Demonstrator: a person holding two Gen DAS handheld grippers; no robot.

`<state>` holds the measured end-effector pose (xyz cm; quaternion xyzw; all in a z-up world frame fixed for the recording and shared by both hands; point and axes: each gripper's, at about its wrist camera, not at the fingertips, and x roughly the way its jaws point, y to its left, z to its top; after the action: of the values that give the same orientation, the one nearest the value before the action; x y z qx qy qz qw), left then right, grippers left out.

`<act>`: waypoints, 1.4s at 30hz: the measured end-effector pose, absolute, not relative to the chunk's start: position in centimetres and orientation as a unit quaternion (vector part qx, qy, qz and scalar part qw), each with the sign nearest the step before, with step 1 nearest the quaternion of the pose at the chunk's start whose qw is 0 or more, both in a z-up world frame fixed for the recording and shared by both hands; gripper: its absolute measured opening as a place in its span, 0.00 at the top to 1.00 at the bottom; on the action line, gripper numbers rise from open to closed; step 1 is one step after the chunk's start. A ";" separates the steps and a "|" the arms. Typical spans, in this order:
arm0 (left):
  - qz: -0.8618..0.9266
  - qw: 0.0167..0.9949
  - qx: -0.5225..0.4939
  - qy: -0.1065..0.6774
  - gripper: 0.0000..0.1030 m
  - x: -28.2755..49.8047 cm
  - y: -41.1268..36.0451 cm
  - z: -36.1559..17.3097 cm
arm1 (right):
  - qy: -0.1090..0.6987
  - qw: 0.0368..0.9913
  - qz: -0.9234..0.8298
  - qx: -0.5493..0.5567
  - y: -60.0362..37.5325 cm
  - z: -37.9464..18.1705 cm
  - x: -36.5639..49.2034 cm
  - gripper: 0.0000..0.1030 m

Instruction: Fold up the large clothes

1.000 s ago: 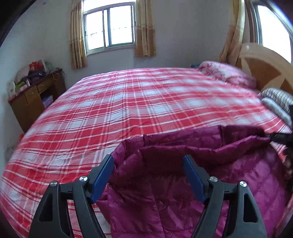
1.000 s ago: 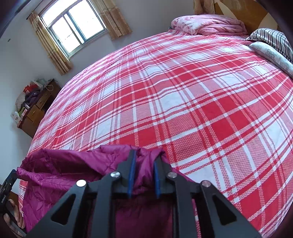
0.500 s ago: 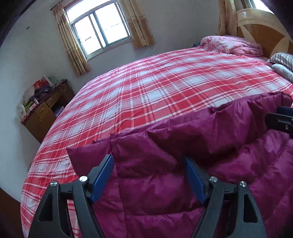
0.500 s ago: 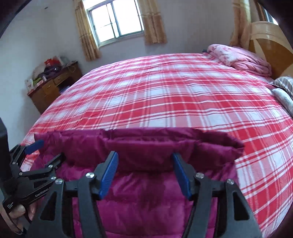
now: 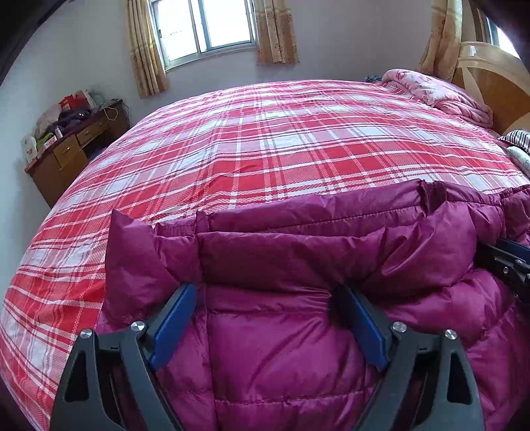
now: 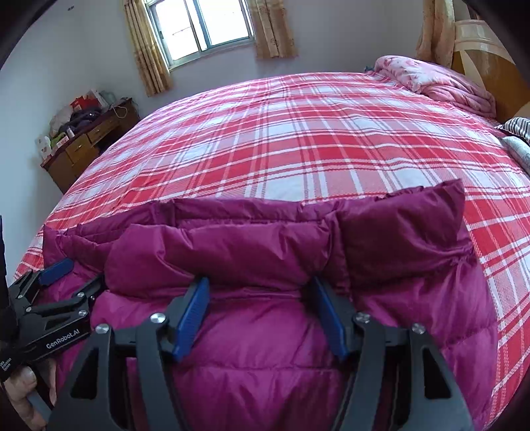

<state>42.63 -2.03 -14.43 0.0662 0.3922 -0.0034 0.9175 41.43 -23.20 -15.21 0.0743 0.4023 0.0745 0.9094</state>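
Observation:
A magenta quilted down jacket [image 5: 281, 331] lies at the near edge of the red plaid bed [image 5: 265, 149]; its far edge is folded back onto itself in a thick roll. My left gripper [image 5: 268, 291] is open, its blue pads either side of the fold near the jacket's left end. My right gripper [image 6: 260, 285] is open too, at the fold near the right end of the jacket [image 6: 265, 348]. The left gripper also shows at the left of the right wrist view [image 6: 56, 281].
A folded pink quilt [image 5: 437, 92] and striped pillows [image 5: 518, 139] lie by the wooden headboard [image 5: 490, 76] at the right. A cluttered wooden desk [image 5: 73, 149] stands at the left wall. A curtained window [image 5: 205, 26] is at the back.
The right gripper, shut on the jacket's edge a second ago, has opened. The jacket's edge has been laid down as a fold, and both grippers now stand low at it.

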 end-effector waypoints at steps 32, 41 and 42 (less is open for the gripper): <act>0.004 0.908 0.075 0.412 0.07 44.2 -2.4 -15.9 | 0.423 0.904 0.051 0.033 -21.8 -16.6 42.7 0.26; 0.004 0.907 0.075 0.414 0.06 44.2 -2.4 -16.1 | 0.430 0.901 0.045 0.017 -21.3 -16.9 42.9 0.23; 0.004 0.907 0.074 0.415 0.06 44.2 -2.3 -16.1 | 0.432 0.901 0.046 0.016 -21.3 -16.9 43.0 0.23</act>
<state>44.21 -2.34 -16.09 0.0745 0.4147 0.0042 0.9069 42.96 -21.29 -16.89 0.0160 0.4320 0.0455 0.9006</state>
